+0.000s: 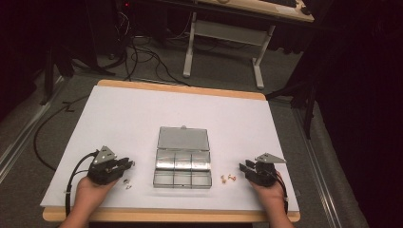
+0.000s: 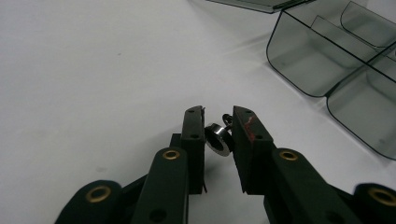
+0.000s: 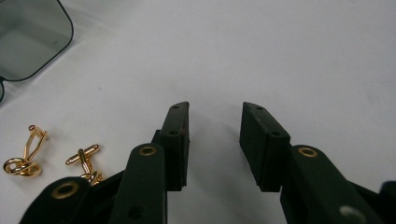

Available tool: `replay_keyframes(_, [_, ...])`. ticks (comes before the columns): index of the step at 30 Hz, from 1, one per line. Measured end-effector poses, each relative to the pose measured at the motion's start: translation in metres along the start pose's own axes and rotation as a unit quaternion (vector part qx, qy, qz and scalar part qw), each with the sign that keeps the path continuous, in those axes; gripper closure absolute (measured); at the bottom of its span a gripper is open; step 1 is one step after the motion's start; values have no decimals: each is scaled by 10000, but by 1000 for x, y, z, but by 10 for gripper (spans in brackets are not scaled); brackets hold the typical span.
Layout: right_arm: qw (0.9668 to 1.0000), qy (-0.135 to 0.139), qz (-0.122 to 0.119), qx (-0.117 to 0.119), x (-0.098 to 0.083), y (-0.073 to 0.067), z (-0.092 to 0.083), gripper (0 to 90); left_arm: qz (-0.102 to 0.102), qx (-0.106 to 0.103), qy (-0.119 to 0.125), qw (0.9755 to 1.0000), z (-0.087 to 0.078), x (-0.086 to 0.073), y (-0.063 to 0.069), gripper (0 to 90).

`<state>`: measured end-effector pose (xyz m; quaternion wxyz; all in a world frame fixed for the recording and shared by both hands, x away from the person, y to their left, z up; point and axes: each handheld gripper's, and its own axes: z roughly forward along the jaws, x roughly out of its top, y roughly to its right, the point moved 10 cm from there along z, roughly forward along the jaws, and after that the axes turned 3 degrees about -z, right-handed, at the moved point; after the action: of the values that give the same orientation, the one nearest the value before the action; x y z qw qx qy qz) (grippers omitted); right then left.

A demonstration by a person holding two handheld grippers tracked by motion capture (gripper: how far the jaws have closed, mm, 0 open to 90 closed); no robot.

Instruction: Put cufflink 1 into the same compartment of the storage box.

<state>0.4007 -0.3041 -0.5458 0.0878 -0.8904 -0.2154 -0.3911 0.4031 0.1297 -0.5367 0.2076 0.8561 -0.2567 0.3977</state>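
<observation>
The left gripper (image 2: 218, 122) is pinching a round silver metal cufflink (image 2: 218, 138); the right gripper (image 3: 215, 116) is hanging open beside two gold cufflinks (image 3: 83, 157).

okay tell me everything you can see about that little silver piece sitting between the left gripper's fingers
The silver cufflink looks like polished metal: a round, disc-shaped head with a bright rim and a darker face, and a small dark post or toggle behind it. It sits tilted between the left gripper, and the two black fingers appear to pinch it at their tips. It is just over the white table, with the clear compartment box up to the right.
</observation>
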Motion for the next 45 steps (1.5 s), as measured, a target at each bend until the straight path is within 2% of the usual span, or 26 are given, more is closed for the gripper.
replay_keyframes(2, [10000,-12,-3,3,0,0,0,634,-76,63,117,9999,-10,-4,0,758])
replay_keyframes(4, [10000,-2,-1,23,0,0,0,633,-14,273,124,9996,-18,-12,0,758])
replay_keyframes(6, [10000,-3,3,33,0,0,0,632,-16,353,117,9993,-19,-15,0,758])
replay_keyframes(7, [10000,-3,0,59,0,-1,0,623,13,541,49,9985,-20,-20,-3,758])
replay_keyframes(9, [10000,-11,-18,59,0,-1,0,618,13,613,4,9981,-19,-23,-4,757])
replay_keyframes(10, [10000,-18,-28,59,0,-1,0,615,-44,661,-103,9978,-18,-27,-6,757])
replay_keyframes(13, [10000,-14,-82,45,0,-1,0,609,-97,772,-40,9970,-18,-27,-6,757])
replay_keyframes(16, [10000,-21,-87,42,0,-2,0,600,-60,775,-56,9970,-19,-28,-6,755])
replay_keyframes(20, [9999,-12,-140,12,0,-2,0,586,-126,762,-48,9970,-19,-28,-7,752])
replay_keyframes(24, [10000,36,-82,14,1,-3,-2,550,-170,728,46,9972,-21,-26,-7,723])
replay_keyframes(27, [9998,159,-4,-70,5,-1,-7,455,-275,712,104,9970,-23,-25,-9,656])
replay_keyframes(29, [9996,217,-1,-175,8,4,-12,404,-280,723,167,9968,-24,-23,-10,631])
replay_keyframes(33, [9992,324,89,-227,16,12,-21,396,-295,708,244,9968,-26,-20,-10,605])
replay_keyframes(34, [9993,285,-7,-241,16,18,-23,414,-246,727,284,9966,-28,-18,-11,597])
replay_keyframes(36, [9994,250,-19,-254,13,21,-21,419,-250,734,298,9965,-28,-18,-11,583])
replay_keyframes(37, [9993,292,44,-246,9,21,-19,422,-276,727,332,9964,-29,-16,-11,570])
replay_keyframes(38, [9993,292,44,-246,9,21,-19,422,-416,686,354,9961,-29,-14,-12,570])
replay_keyframes(39, [9991,322,155,-245,7,20,-16,425,-522,582,354,9963,-29,-10,-10,547])
replay_keyframes(40, [9990,350,153,-224,8,19,-18,423,-522,582,354,9963,-29,-10,-10,546])
replay_keyframes(41, [9986,431,124,-280,12,20,-20,423,-345,654,365,9966,-28,-6,-6,539])
replay_keyframes(43, [9980,517,190,-318,12,20,-23,419,-154,730,313,9967,-25,-4,-3,528])
replay_keyframes(45, [9980,499,171,-361,10,21,-23,405,-113,753,284,9967,-23,-4,-3,515])
